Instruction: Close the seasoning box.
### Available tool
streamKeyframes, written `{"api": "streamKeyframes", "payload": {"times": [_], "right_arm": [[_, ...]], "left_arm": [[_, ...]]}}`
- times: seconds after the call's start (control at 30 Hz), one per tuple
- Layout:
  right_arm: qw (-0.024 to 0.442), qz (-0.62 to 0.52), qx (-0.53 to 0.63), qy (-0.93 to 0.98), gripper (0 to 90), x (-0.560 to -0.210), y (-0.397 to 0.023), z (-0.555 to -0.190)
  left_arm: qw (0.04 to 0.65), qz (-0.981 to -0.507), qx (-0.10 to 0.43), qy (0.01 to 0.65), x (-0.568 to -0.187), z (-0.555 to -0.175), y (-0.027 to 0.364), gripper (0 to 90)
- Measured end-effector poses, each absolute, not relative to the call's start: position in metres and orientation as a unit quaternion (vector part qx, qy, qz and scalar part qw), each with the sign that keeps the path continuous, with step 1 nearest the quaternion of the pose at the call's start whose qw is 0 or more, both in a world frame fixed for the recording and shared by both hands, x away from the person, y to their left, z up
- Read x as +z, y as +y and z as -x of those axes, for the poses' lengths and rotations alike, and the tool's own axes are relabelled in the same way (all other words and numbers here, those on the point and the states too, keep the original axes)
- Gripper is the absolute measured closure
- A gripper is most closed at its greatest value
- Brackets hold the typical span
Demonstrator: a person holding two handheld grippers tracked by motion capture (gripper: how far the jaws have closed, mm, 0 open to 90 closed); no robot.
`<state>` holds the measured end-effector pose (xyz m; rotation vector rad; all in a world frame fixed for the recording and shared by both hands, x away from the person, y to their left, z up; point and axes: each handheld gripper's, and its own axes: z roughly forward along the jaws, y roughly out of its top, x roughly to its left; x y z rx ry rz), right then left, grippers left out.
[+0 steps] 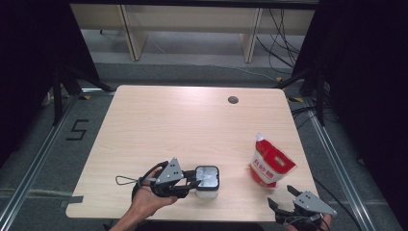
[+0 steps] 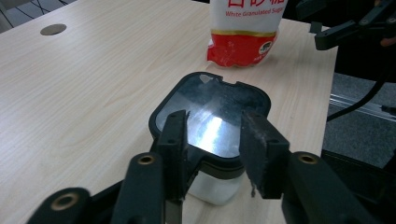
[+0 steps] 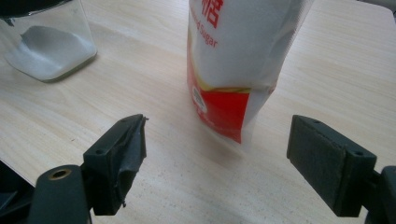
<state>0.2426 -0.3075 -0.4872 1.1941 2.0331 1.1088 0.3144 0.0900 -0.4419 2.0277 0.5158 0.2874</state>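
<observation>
Sugar jar and sugar bag on the tabletop, a gripper beside each

The pale wooden tabletop (image 1: pixel 159 120) takes up the middle of the high view. At its lower right stands a red-and-white sugar bag (image 1: pixel 271 165), upright, likely so it is easy to take; the right gripper (image 1: pixel 287 198) waits below it at the frame's bottom right, jaws spread wide and holding nothing. Lower centre sits the small clear jar (image 1: pixel 208 181) with a black-rimmed lid, white sugar inside. The left gripper (image 1: pixel 192 182) meets it from the left, jaws parted over the lid's near edge, pads not pressing, seemingly letting go.
</observation>
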Motion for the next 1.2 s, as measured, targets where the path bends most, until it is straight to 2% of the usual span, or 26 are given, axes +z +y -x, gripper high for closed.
{"api": "streamKeyframes", "payload": {"times": [0.03,0.07,0.1,0.37,0.4,1.2], "right_arm": [[0.258,-0.449,0.410,0.751,20.7,-0.487,-0.307,-0.242],[0.258,-0.449,0.410,0.751,20.7,-0.487,-0.307,-0.242],[0.258,-0.448,0.410,0.751,20.7,-0.487,-0.307,-0.242],[0.258,-0.448,0.410,0.751,20.7,-0.487,-0.307,-0.242],[0.259,-0.448,0.412,0.750,20.7,-0.487,-0.307,-0.242],[0.261,-0.446,0.412,0.751,20.7,-0.487,-0.307,-0.242]], "left_arm": [[0.494,-0.835,0.114,0.211,-0.442,-0.314,0.091,55.6],[0.492,-0.835,0.113,0.220,-0.442,-0.313,0.093,55.6],[0.494,-0.833,0.112,0.223,-0.443,-0.313,0.096,51.0],[0.493,-0.828,0.113,0.243,-0.445,-0.310,0.109,41.5],[0.488,-0.830,0.114,0.244,-0.445,-0.310,0.111,37.9],[0.478,-0.827,0.110,0.276,-0.458,-0.302,0.135,30.3]]}}
